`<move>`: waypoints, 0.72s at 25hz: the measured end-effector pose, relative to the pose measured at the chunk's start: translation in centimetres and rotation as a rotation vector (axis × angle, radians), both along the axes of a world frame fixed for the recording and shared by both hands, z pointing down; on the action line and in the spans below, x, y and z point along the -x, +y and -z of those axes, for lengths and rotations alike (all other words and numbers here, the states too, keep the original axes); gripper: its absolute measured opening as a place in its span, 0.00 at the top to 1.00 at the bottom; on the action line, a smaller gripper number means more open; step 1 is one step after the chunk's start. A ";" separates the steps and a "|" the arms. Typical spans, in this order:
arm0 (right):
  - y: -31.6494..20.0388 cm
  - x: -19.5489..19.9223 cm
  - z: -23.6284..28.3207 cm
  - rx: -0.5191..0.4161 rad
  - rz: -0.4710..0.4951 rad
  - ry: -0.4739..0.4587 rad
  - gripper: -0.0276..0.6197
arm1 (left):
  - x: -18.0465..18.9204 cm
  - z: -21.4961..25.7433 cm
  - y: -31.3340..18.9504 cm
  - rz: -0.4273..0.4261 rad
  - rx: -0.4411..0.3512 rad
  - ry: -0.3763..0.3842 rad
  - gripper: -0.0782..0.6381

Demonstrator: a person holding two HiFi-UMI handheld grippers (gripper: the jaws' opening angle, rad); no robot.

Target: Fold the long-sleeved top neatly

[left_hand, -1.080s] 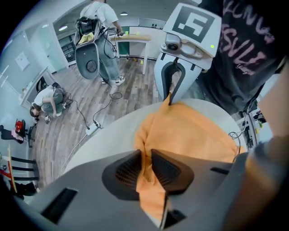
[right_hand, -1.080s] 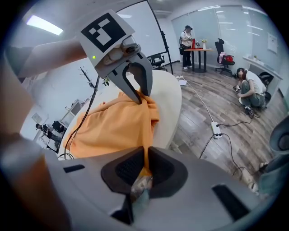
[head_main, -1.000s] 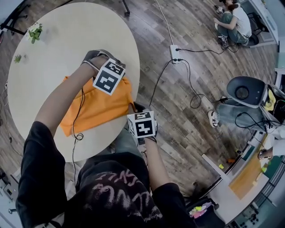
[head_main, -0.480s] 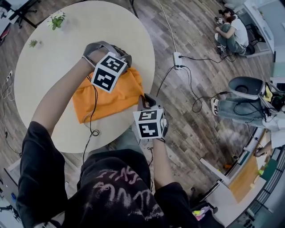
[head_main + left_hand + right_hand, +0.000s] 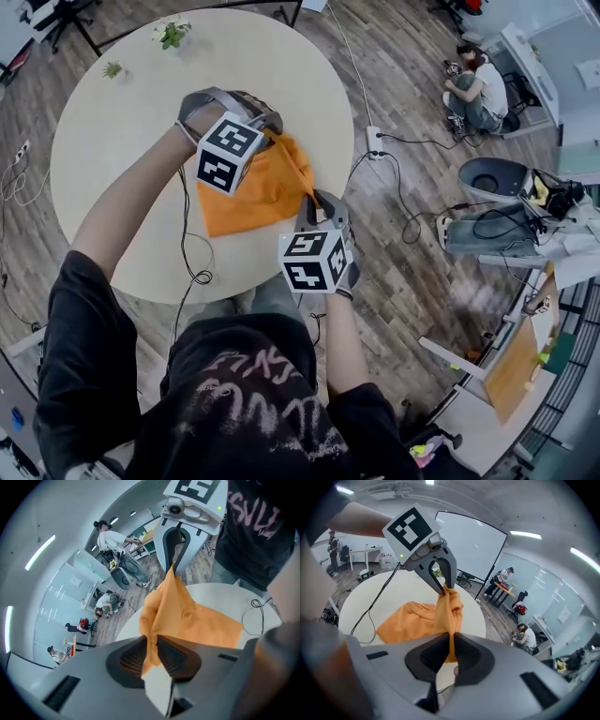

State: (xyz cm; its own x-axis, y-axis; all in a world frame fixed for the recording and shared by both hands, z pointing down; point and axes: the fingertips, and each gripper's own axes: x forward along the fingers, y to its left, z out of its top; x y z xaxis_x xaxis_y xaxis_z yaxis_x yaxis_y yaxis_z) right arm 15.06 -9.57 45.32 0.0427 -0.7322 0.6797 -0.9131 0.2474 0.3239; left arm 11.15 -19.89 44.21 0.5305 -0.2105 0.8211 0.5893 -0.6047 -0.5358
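Orange top (image 5: 248,192) at right side of round table (image 5: 112,141) — one edge held up, running diagonally far-left to near-right, rest draped on tabletop. Left gripper (image 5: 151,641) pinching one end — right gripper (image 5: 451,644) pinching other.

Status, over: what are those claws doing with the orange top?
Left gripper, right gripper: shut on orange top. Edge aloft between them, rest on table. Nothing blocking.

The top (image 5: 253,192) sits at the table's (image 5: 112,141) right edge, left tongs (image 5: 273,132) at its far end, right tongs (image 5: 313,199) nearer.
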 end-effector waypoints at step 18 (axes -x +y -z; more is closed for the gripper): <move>2.4 17.4 -9.3 0.148 0.160 -0.048 0.91 | 15.0 -10.7 1.6 0.084 -0.037 -0.054 0.77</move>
